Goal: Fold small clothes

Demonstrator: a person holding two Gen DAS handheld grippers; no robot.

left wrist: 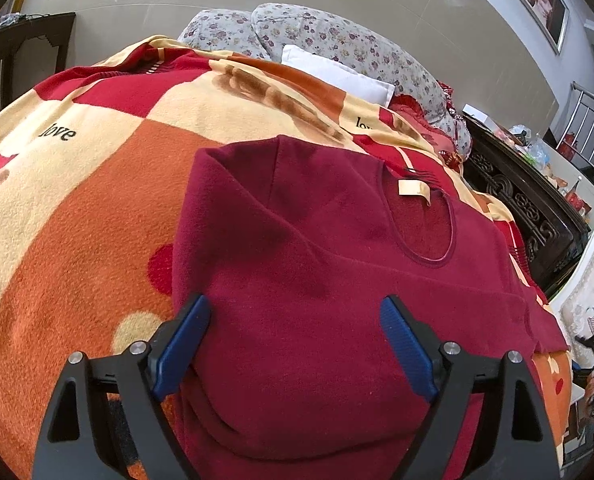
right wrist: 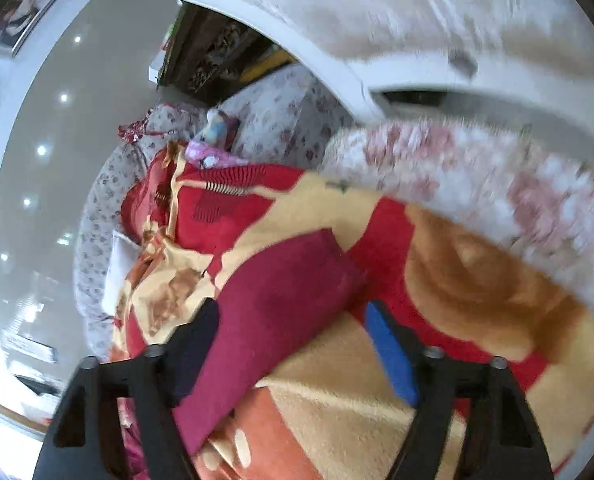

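A dark red top [left wrist: 321, 264] is lying on the patterned blanket [left wrist: 97, 208] that is covering the bed, neckline and its pale label [left wrist: 415, 190] facing up and pointing away from the left camera. Its left side appears to be already turned in over the body, making a straight folded edge, so the fold is judged to be partly done, with a further fold still to come. The left tongs [left wrist: 293, 340] are hovering wide open over the near part of the top, blue pads well apart and gripping nothing. The right tongs [right wrist: 293, 344] are also gaping wide, empty, and the right view is blurring, so they seem to be swinging; there the top [right wrist: 273, 320] is showing as a long red band reaching between the pads, though whether it is touching either pad cannot be told. The next move probably calls for both tongs to pinch the near hem at its two corners, lift it and carry it toward the neckline, keeping the edges square so the soft fleece is not bunching.
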